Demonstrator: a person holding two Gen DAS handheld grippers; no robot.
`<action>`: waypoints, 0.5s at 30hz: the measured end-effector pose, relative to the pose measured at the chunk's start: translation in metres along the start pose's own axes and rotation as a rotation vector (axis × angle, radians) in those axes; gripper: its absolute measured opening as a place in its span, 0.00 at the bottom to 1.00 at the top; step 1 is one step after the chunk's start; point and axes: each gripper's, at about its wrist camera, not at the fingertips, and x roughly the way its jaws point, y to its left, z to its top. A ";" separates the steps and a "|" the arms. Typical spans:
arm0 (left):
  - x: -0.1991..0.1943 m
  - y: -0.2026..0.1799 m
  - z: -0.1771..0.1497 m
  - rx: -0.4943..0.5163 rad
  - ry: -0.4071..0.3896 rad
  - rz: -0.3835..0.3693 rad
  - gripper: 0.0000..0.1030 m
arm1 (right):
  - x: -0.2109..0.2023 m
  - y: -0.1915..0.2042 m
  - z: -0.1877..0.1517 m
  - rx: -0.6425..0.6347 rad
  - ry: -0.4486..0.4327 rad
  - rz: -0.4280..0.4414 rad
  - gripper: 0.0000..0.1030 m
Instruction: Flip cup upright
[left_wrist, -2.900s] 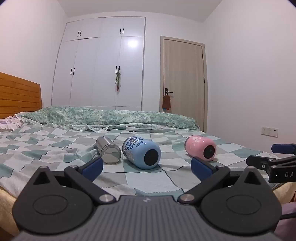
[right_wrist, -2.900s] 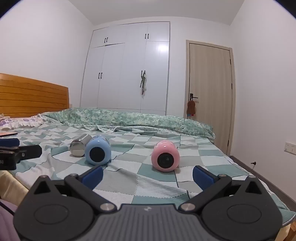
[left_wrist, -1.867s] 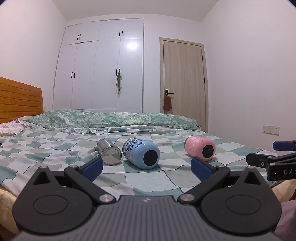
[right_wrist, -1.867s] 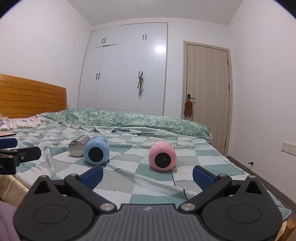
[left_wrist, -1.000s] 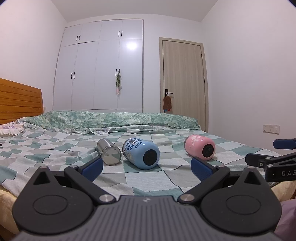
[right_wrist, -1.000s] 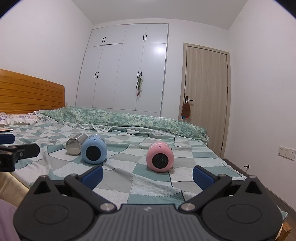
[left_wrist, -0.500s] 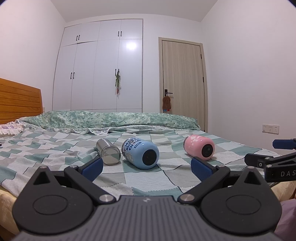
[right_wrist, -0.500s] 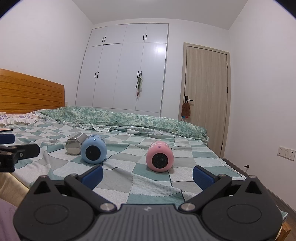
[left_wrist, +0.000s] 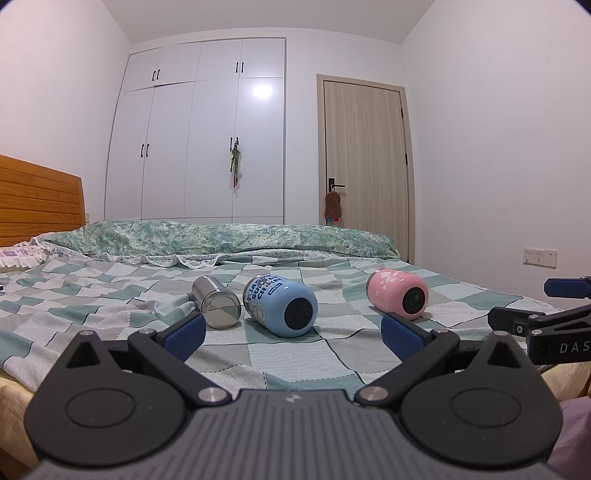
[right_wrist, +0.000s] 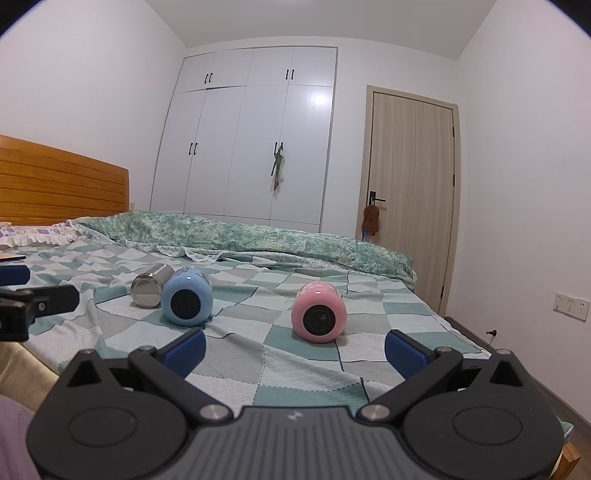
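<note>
Three toppled cups (left_wrist: 279, 310) mid-bed (left_wrist: 110, 295)

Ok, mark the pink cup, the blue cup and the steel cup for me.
pink cup (right_wrist: 319, 310): right wrist view, on its dark round end facing the camera.
blue cup (left_wrist: 279, 304): left wrist view, on its printed side wall.
steel cup (left_wrist: 221, 313): left wrist view, on its shiny flat end.

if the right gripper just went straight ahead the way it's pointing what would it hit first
Most likely the pink cup, lying on its side on the bed just right of centre between the open right gripper fingers; depth is uncertain.
</note>
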 end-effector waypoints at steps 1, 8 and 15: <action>0.000 0.000 0.000 0.000 0.000 -0.001 1.00 | 0.000 0.000 0.000 0.000 0.000 0.000 1.00; 0.001 0.001 0.002 -0.007 0.008 0.003 1.00 | 0.001 0.000 0.001 0.006 0.005 0.003 1.00; 0.017 0.019 0.030 -0.041 0.038 0.018 1.00 | 0.028 -0.002 0.022 0.031 0.019 0.049 1.00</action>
